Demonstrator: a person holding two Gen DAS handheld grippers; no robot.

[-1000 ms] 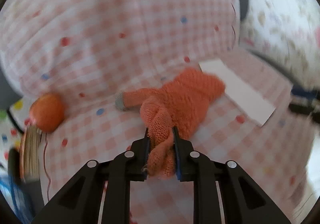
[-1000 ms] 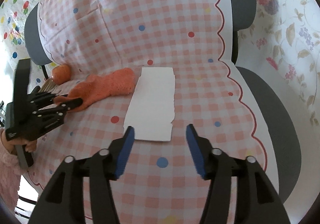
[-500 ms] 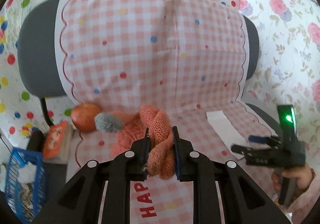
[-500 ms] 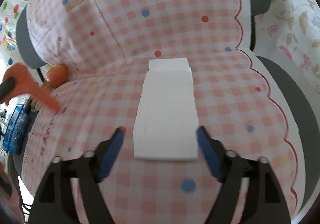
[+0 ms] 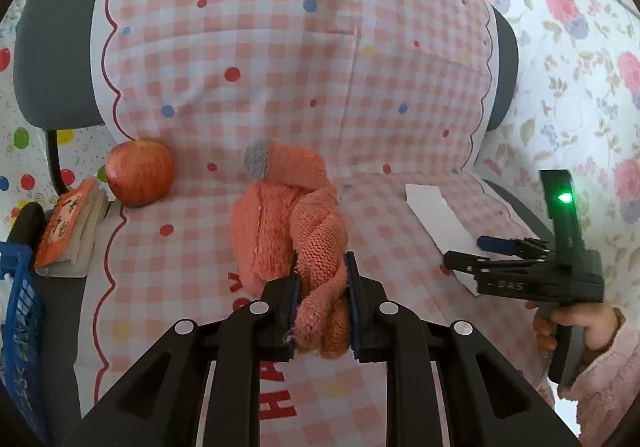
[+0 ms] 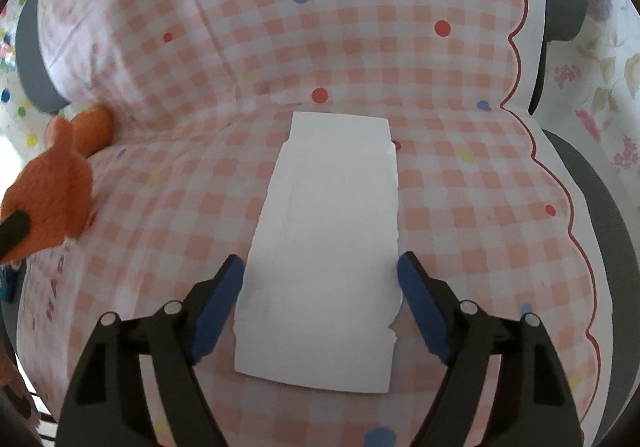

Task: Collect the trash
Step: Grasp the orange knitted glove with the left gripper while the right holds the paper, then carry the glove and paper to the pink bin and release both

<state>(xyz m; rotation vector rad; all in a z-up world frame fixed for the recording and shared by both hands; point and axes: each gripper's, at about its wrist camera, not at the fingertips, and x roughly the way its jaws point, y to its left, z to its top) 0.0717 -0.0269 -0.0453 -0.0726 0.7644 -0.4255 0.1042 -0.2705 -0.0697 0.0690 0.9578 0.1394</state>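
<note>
While the left gripper (image 5: 322, 303) stays clamped on the orange sock (image 5: 288, 223), the right gripper's (image 6: 320, 299) closing jaws straddle the paper (image 6: 328, 247), ready to pinch it.

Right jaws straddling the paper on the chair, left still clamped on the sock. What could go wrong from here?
1. The white paper lies flat on the checked cloth. The right gripper is closing with its pads outside both long edges, so it may buckle the sheet or pinch cloth instead.
2. The orange sock hangs mostly outside the left gripper, held by one fold; it could slip out or drag across the cloth.
3. The apple sits near the seat edge; snagged cloth might roll it off.
</note>
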